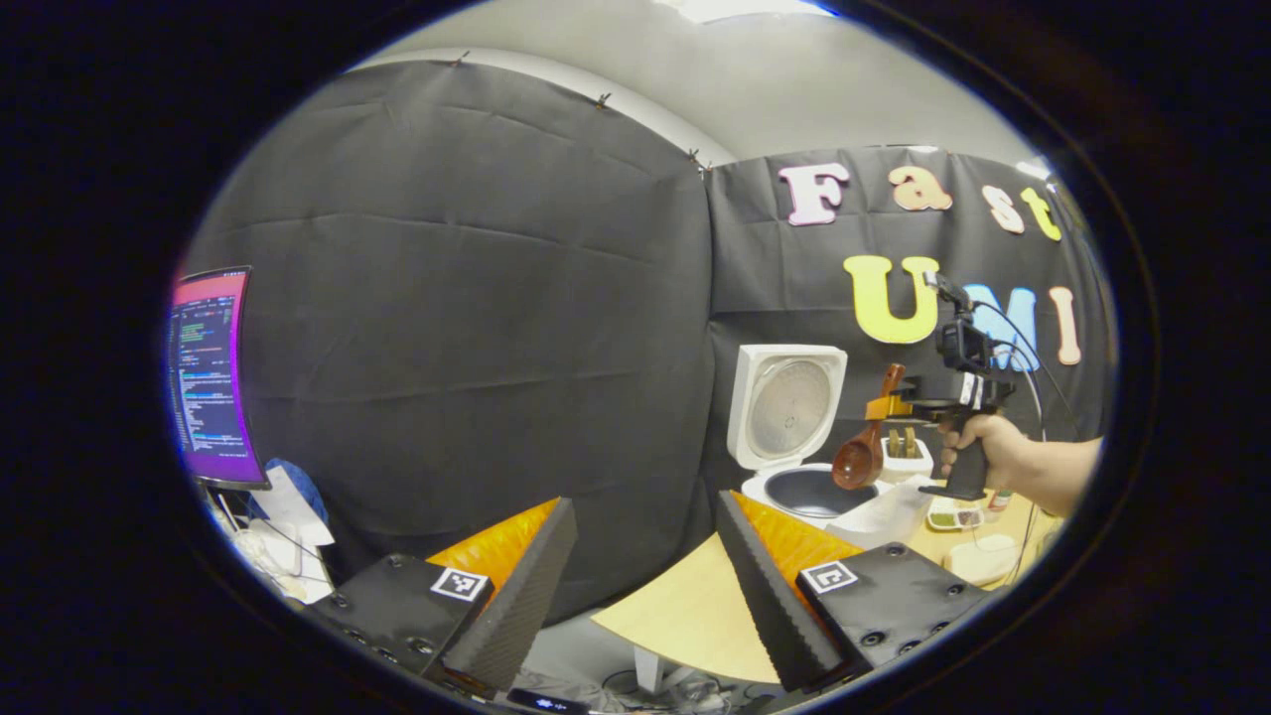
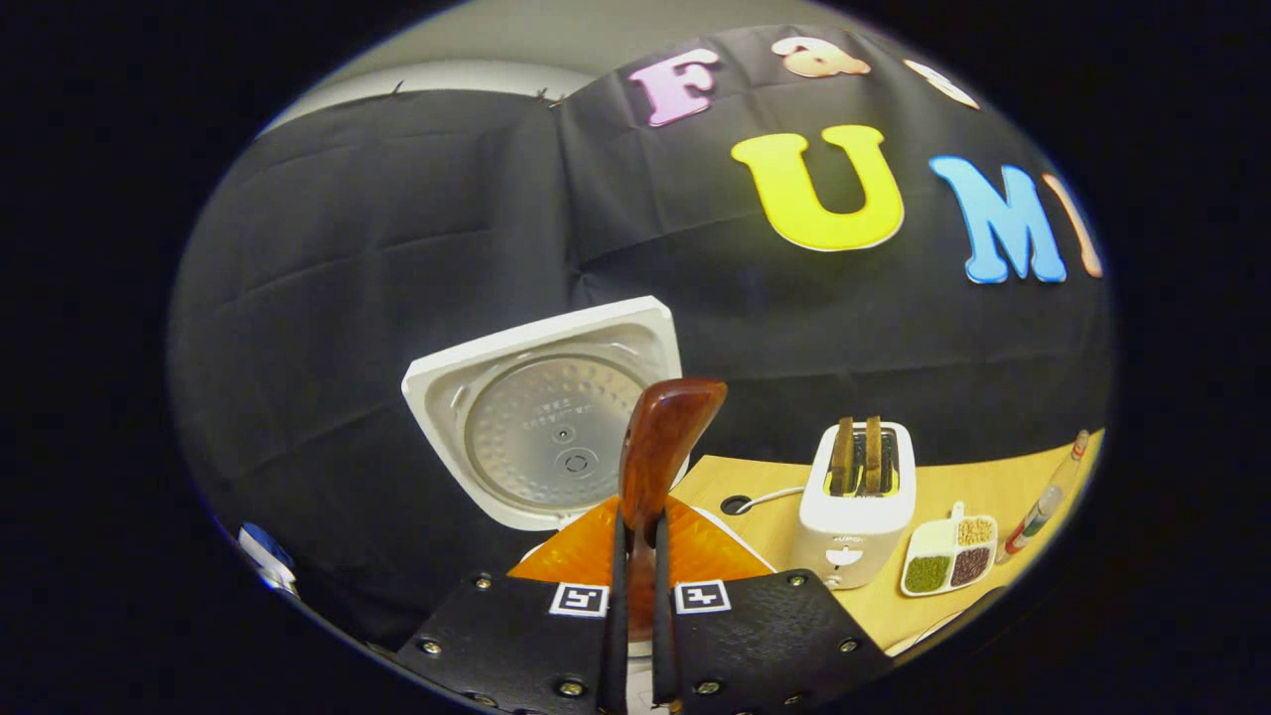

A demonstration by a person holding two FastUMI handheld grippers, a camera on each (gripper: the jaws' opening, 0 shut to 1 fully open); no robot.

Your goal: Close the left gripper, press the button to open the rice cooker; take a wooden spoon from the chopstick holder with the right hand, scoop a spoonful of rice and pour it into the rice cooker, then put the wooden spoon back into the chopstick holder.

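While your right gripper [image 2: 635,556] is clamping the wooden spoon [image 1: 866,449] by its handle | bowl is hanging down, just over the open rice cooker [image 1: 809,489] | left gripper [image 1: 635,581] is gaping open, empty, farther away.

Black cloth wall [image 1: 477,298], wooden table [image 2: 953,487]

Rice cooker [image 1: 794,437] sits open on the tabletop [image 1: 685,616], white lid standing upright, its round metal inner plate facing forward, dark pot exposed below. The glossy reddish-brown wooden spoon [image 1: 866,445] hangs tilted, bowl down, just over the pot's right rim, handle angled up. In the right gripper view, that spoon's [image 2: 660,452] handle rises in front of the raised lid.
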